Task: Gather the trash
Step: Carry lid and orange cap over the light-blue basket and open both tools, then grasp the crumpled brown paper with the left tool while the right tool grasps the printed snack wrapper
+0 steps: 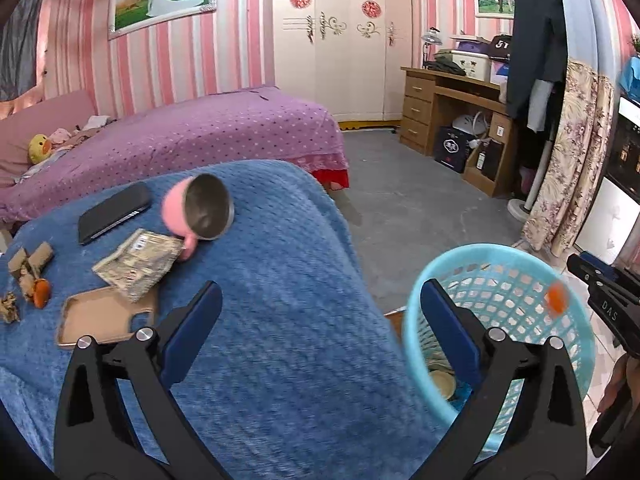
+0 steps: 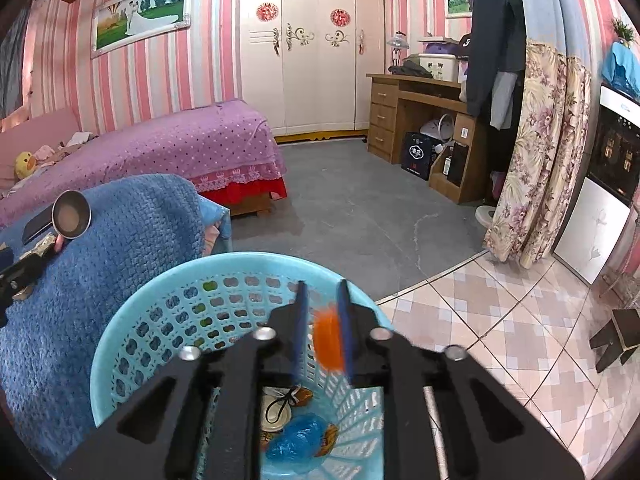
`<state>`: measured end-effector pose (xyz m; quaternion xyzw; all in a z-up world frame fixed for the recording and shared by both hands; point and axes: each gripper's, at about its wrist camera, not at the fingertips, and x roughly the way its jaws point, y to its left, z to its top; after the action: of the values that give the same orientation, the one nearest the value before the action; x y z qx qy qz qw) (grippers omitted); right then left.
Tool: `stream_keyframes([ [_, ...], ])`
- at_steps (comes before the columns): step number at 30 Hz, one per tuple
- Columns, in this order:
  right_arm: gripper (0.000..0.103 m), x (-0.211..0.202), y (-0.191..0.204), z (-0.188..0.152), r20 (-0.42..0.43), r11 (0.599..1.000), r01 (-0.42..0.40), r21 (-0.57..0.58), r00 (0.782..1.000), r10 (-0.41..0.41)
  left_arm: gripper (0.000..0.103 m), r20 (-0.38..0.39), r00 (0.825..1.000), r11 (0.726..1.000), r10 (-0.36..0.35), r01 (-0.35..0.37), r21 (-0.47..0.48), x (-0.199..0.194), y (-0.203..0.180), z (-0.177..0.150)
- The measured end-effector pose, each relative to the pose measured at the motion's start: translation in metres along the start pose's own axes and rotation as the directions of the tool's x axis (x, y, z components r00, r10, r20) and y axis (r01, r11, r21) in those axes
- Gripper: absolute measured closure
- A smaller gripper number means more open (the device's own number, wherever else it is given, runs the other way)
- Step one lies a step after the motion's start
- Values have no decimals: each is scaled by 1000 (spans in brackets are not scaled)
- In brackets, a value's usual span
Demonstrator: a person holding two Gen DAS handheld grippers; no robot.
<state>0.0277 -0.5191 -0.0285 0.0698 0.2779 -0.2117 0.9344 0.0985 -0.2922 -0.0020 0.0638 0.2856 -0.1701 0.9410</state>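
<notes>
Left wrist view: the left gripper [image 1: 320,320] tilts down over the blue blanket [image 1: 280,280], jaws spread wide, empty. Right wrist view: the right gripper [image 2: 322,320] hangs above the turquoise basket [image 2: 160,280], jaws parted, a blurred orange scrap [image 2: 328,340] loose between them over the basket's mouth

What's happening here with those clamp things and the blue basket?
A person is clearing trash off a blue blanket into the light blue basket. The right gripper is over the basket with an orange scrap between its parted jaws. The left gripper is wide open and empty. Cardboard scraps remain on the blanket.
</notes>
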Motion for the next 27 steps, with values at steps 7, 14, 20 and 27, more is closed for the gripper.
stream_keyframes([
  [7, 14, -9, 17, 6, 33, 1000, 17, 17, 999, -17, 6, 17, 998, 999, 53, -53, -8, -15, 34, -5],
  [14, 6, -11, 44, 10, 49, 1000, 27, 9, 998, -27, 6, 14, 996, 994, 89, -88, -60, -27, 84, -8],
  [20, 6, -11, 70, 12, 41, 1000, 6, -17, 999, -6, 6, 12, 989, 987, 148, -147, -68, -35, 132, -11],
  [27, 6, -10, 112, 12, 37, 997, -51, -51, 998, 53, 6, -11, 977, 968, 214, -214, -131, -34, 200, -34],
])
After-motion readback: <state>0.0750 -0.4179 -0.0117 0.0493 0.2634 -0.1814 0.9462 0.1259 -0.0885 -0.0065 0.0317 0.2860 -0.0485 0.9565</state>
